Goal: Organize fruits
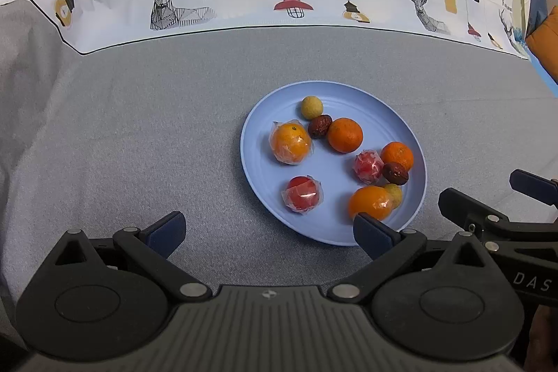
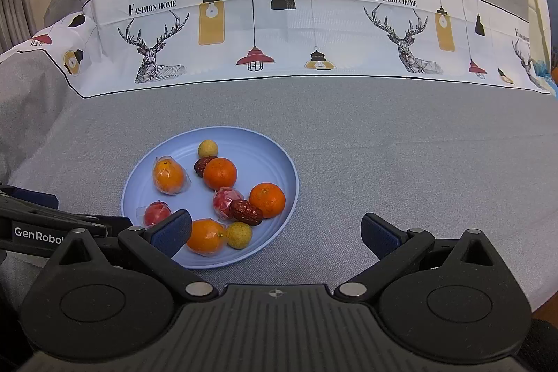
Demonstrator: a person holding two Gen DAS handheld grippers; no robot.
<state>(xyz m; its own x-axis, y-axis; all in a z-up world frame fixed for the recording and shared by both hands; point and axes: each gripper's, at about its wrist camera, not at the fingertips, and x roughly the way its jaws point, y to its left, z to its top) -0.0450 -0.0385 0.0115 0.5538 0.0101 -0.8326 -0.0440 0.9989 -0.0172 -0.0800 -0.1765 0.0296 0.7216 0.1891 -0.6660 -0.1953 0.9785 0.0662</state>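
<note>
Claws: left claw (image 1: 268, 234) and right claw (image 2: 275, 232) hovering agape, empty | fruits (image 1: 345, 134) sitting gathered on blue plate (image 1: 258, 127), rim keeping them from rolling

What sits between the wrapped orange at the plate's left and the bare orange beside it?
A dark red date, seen in the left wrist view, touching the bare orange.

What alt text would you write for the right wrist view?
A blue plate holding oranges, red fruits, dates and small yellow fruits sits on a grey tablecloth. The open right gripper hangs near it, empty; the left gripper shows at the left edge.
</note>
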